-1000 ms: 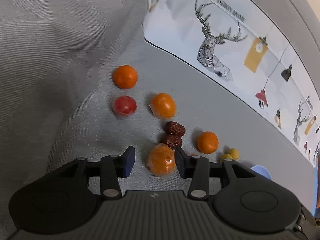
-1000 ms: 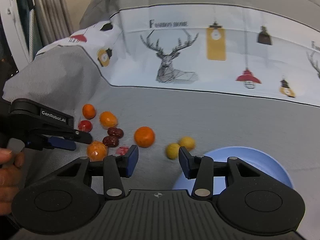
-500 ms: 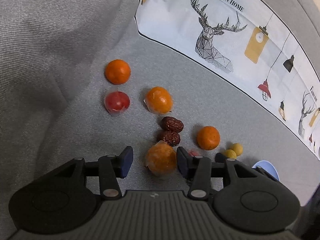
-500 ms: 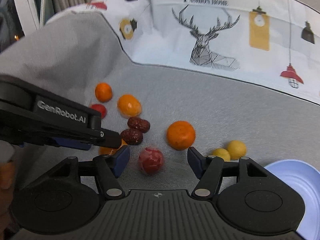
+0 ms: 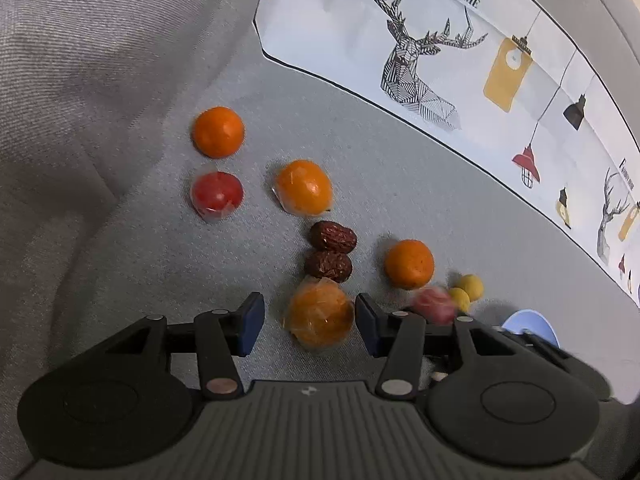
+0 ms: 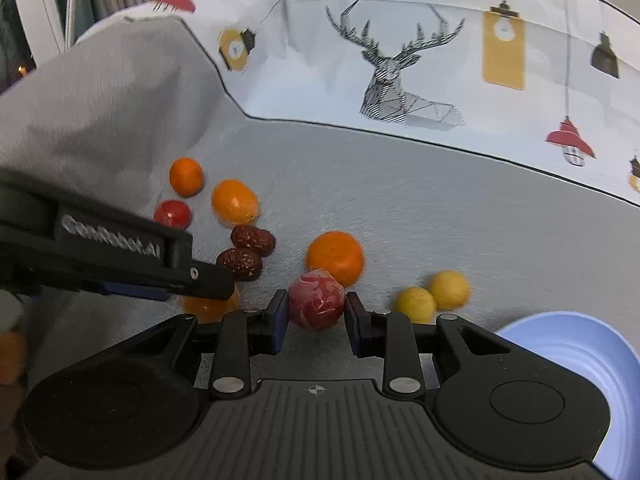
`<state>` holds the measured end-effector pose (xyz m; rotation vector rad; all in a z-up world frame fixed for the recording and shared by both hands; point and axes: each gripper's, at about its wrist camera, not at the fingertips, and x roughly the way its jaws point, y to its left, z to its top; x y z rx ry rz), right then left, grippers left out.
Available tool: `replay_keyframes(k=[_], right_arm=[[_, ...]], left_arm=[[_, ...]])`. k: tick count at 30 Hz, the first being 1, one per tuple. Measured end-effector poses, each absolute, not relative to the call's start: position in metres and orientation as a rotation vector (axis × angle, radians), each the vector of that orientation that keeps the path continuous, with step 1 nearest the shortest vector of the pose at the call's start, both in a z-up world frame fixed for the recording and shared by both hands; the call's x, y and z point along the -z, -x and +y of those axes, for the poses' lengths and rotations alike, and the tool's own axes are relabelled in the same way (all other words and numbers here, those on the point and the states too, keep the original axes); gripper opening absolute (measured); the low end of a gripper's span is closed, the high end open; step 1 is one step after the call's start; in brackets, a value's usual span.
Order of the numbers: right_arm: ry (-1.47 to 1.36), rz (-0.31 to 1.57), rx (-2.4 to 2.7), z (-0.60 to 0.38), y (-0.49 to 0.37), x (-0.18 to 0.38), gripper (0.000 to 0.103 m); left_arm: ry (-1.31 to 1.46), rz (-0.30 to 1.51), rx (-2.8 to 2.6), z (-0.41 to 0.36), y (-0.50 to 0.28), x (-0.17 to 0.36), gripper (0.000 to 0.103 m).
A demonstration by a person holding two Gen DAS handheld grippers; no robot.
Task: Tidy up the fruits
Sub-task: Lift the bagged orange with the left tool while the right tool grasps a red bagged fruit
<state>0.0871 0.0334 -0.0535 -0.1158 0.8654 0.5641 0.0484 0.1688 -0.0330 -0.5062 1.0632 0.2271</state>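
Observation:
Fruits lie scattered on a grey cloth. In the left wrist view my left gripper [image 5: 310, 322] is open around a wrapped orange fruit [image 5: 319, 314], the fingers apart from it. In the right wrist view my right gripper [image 6: 316, 316] has closed onto a wrapped red fruit [image 6: 316, 300], the pads touching both its sides. That red fruit shows blurred in the left wrist view [image 5: 434, 304]. Two dark red dates [image 5: 330, 250] lie just beyond the wrapped orange fruit. A bare orange [image 6: 335, 258] lies behind the red fruit.
Two small yellow fruits [image 6: 432, 296] lie right of the right gripper, next to a light blue bowl [image 6: 572, 344]. Farther left lie an orange [image 5: 218, 132], a wrapped red fruit [image 5: 216, 196] and a wrapped orange fruit [image 5: 304, 188]. A printed white cloth [image 6: 440, 60] lies behind.
My right gripper moved left and forward over the wrapped red fruit and closed its fingers on it. My left gripper stayed open around the wrapped orange fruit, edging closer.

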Motion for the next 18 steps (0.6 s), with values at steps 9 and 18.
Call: replay_keyframes(k=[9, 18], right_arm=[[0.051, 0.838, -0.540, -0.024, -0.085, -0.010, 0.031], [-0.012, 0.798, -0.443, -0.103, -0.073, -0.010, 0.031]], left_arm=[[0.400, 1.092, -0.180, 0.152, -0.049, 0.034, 0.049], [0.271, 1.076, -0.177, 0.132, -0.039, 0.016, 0.040]])
